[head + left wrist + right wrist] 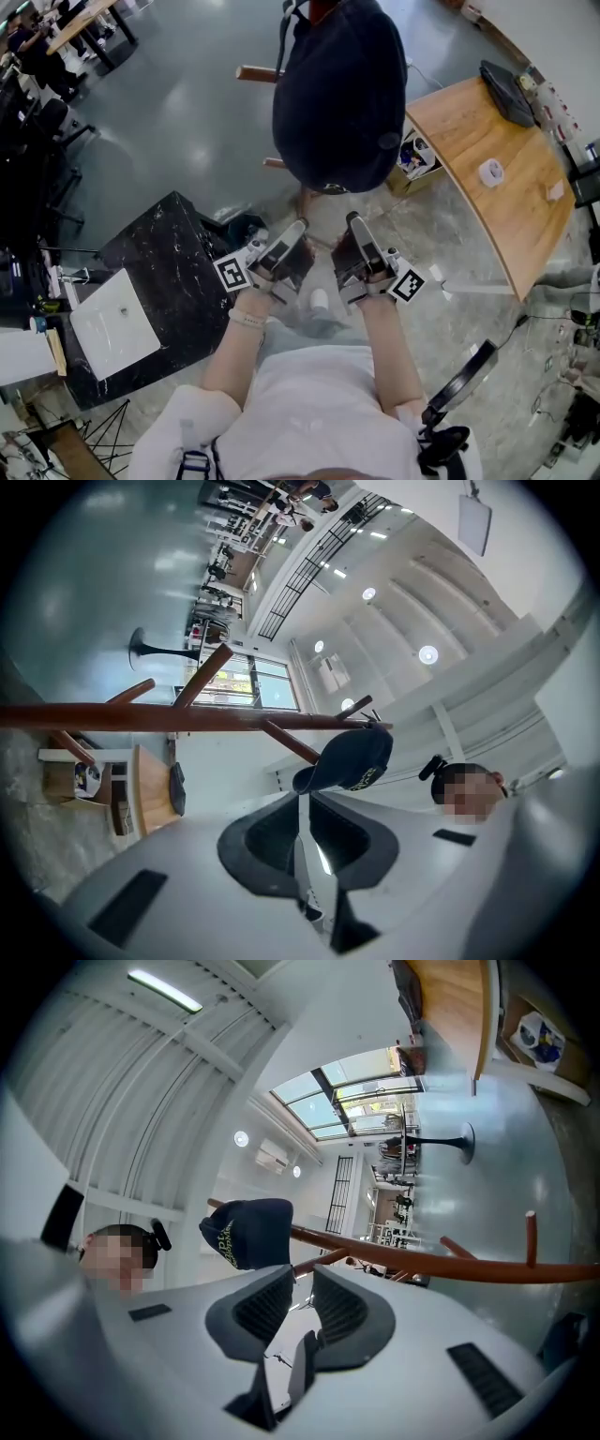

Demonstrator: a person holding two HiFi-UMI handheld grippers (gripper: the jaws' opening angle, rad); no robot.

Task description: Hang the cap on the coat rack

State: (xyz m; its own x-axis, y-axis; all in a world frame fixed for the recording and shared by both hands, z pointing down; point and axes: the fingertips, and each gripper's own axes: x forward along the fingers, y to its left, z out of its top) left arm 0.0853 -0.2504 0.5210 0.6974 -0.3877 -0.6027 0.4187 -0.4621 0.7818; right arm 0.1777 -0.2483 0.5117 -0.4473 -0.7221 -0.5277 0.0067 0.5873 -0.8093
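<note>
Cap [342,94] sits on top of the coat rack [253,73] at 12 o'clock in head view, so the task looks done. Left gripper [292,234] and right gripper [356,230] are low at 6 o'clock, clear of it. Each has its jaws a thin slit apart with nothing between them. Risk: the seating may be shallow, so a knock on the rack could slide the cap off. Head view hides the support under the crown. Gripper views show the cap side-on, perched at the very end of the pole [141,717].
</note>
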